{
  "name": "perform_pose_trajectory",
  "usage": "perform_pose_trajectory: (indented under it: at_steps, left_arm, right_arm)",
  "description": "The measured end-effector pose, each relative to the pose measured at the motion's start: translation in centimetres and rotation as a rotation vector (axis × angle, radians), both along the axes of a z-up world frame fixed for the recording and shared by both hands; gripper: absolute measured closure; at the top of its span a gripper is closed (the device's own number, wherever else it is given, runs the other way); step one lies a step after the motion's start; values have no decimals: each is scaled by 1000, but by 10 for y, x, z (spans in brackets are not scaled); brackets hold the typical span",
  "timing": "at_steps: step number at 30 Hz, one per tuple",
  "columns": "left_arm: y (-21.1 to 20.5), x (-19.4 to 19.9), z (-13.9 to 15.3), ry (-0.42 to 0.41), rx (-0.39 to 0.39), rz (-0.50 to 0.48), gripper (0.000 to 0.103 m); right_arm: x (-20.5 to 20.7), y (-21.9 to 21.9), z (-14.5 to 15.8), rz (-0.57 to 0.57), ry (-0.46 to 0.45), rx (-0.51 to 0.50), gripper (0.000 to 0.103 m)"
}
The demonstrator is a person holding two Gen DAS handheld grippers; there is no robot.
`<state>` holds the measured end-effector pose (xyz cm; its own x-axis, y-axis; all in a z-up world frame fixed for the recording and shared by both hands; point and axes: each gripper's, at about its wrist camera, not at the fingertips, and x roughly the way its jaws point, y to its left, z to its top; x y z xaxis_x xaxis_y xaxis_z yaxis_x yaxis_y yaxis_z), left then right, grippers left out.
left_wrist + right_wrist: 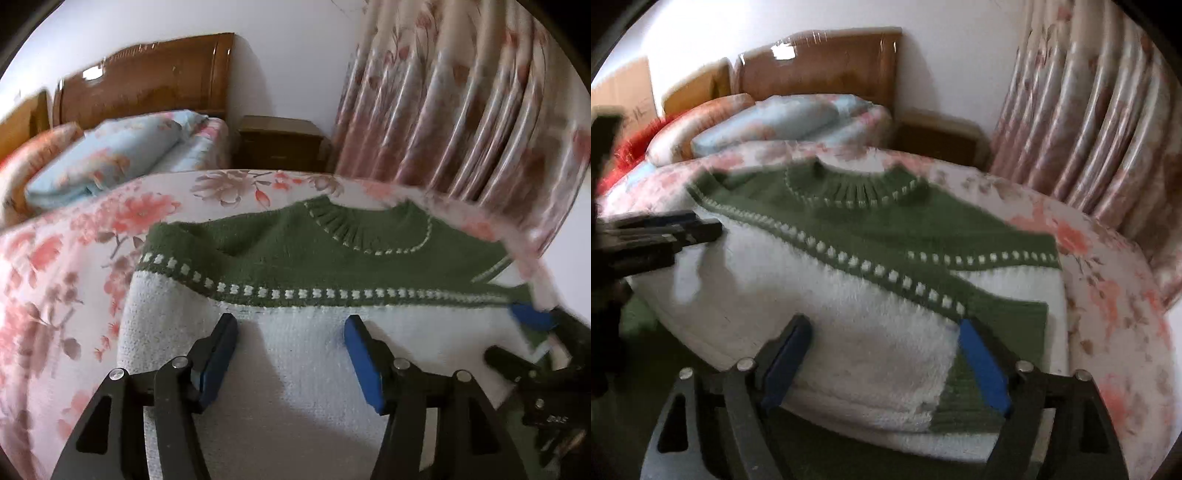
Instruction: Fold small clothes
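A small knitted sweater (295, 258), green across the shoulders and fluffy white below, lies spread flat on a bed with a pink floral bedspread (55, 266). Its ribbed collar points away toward the wooden headboard (147, 81).

Left of the sweater, folded pale blue bedding (110, 155) sits near the headboard. The left hand-held gripper (291, 350) hovers over the sweater's white lower half, its blue pads parted about halfway, with nothing pinched between them. Whether the pads touch the knit cannot be told.

Right of it, the right hand-held gripper (886, 365) sits over the sweater's right lower part, where a green-cuffed sleeve is folded across the white body. Its jaws stand wide apart and hold nothing.

Beyond the sweater's right side stand a dark wooden nightstand (280, 144) and a pleated floral curtain (461, 110).
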<state>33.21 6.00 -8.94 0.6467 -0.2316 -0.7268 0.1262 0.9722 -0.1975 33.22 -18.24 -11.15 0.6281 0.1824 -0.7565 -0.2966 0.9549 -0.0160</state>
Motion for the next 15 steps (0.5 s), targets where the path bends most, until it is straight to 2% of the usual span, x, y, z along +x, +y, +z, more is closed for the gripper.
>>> perform_pose_trajectory:
  at_steps: [1,2,3,5,7,9,11,12,13,15]
  left_arm:
    - [3,-2,1,2,2,10,44]
    - [6,-8,3,3,33,34,53]
    - [7,-14,8,1,49,58,54]
    - [14,-40,20,-24,-17,46,53]
    - [15,-62,24,-37,-41,16,51]
    - [11,-72,17,-19,10,-13,48]
    - [6,-72,2,-4,90,-28,45]
    - [5,-75,0,-45,103,-33,45]
    - [5,-77,0,-35,101,-30,45]
    - [5,-81,7,-11,125,-16,47]
  right_arm:
    - [-1,-4,2,2,9,10,0]
    - [-1,-6,2,1,14,-1,0]
    - [-5,-8,5,-16,5,-30,0]
    - [-16,-15,16,-60,-23,-41,0]
    - [-31,-24,29,-38,-63,17,0]
    - [-41,-30,29,-26,-50,30,0]
    - [-34,-25,14,-26,3,-2,0]
    - [-27,-23,2,-34,45,-43,0]
    - [-24,-20,-10,-38,85,-97,0]
    - [-30,-22,-3,-48,75,-82,0]
